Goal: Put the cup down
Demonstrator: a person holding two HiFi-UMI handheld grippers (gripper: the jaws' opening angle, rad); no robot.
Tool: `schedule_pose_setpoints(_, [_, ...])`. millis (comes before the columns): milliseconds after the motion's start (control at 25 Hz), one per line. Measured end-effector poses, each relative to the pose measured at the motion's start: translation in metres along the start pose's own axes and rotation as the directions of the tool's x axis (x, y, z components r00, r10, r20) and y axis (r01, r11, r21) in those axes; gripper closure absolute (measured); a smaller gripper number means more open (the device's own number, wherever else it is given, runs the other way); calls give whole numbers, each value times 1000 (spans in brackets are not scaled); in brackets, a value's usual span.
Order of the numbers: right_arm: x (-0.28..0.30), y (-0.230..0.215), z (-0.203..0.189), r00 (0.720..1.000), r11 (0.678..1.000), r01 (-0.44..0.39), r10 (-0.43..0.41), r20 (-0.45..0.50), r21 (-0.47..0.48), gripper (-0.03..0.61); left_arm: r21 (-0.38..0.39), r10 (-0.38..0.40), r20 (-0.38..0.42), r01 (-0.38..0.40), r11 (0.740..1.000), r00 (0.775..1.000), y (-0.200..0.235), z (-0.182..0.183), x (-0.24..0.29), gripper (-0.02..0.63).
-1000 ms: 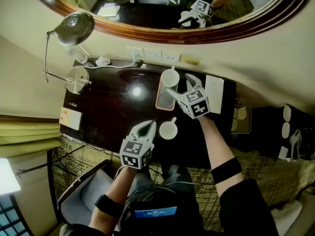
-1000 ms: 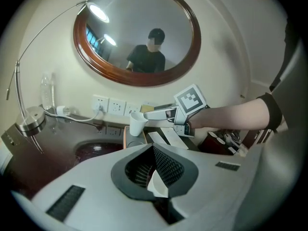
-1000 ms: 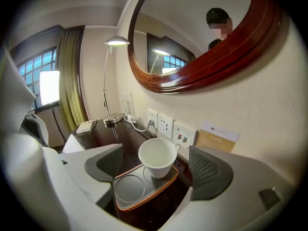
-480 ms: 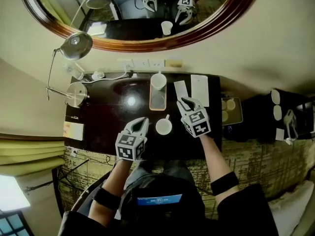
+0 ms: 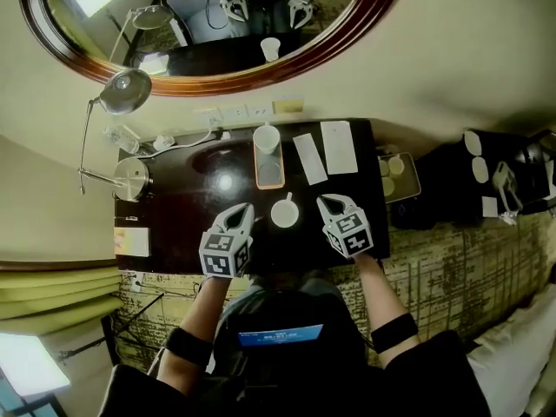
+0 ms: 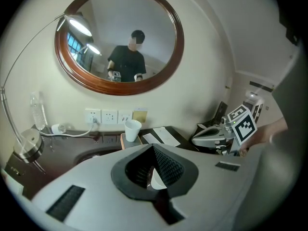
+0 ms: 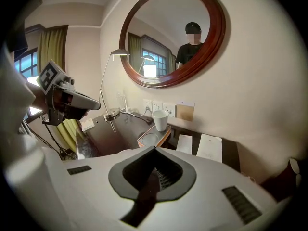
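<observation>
Plainly, print on the narrow sheet (image 5: 310, 158) near the cup (image 5: 266, 137) is unreadable.

Two cups (image 5: 266, 137) (image 5: 284, 213), two papers (image 5: 309, 158) (image 5: 338, 146), one tray (image 5: 269, 174)

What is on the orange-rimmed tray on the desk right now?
One white cup stands upright at the far end of the tray, nearest the wall. The rest of the tray is bare and shows a round recess. The patch of tray beneath the cup is covered.

We note a white cup (image 5: 284, 213), a near-black glossy desk (image 5: 187, 211), an orange-rimmed tray (image 5: 269, 175), a reddish-brown mirror frame (image 5: 208, 85), and olive carpet (image 5: 434, 259) with dark lines.
</observation>
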State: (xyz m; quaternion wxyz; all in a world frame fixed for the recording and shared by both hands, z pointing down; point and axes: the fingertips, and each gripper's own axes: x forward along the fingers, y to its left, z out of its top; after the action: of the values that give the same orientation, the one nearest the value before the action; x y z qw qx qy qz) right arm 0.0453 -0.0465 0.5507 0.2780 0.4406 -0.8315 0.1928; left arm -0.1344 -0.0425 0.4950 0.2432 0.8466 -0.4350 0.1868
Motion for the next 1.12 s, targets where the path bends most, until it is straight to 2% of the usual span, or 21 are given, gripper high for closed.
schedule_pose_setpoints(320, [-13,15,-27,1000,995,17,-15,-13,95,575,10,6,17,-7,1000,1000,3,-3,-10,611])
schedule_pose_setpoints(480, [-17,20,-33,1000,995,18,-17,-12,94,575,18,9,17,-10,1000,1000,-3,-9,-11,611])
schedule_pose_setpoints(720, [-16,29,-45,1000,996,-10,12,-13,85,574,-11,-14,9,14,1000,1000,-15,-14,-12,611])
schedule_pose_setpoints(800, [-16,34,-47,1000,996,-16,17,-3,88,545,-11,-18,-4,18,1000,1000,-18,-19,-12,611])
schedule_pose_setpoints(920, [-14,42,-53,999,996,-35,34,13,79,541,-2,-4,-9,3,1000,1000,-17,-23,-11,611])
schedule_pose_setpoints(960, [-12,47,-56,999,996,-48,48,9,73,533,1,3,-14,-3,1000,1000,-16,-25,-10,611])
schedule_pose_setpoints(1120, [2,66,-86,993,992,-103,107,-44,78,374,24,21,-48,-20,1000,999,-16,-33,-7,611])
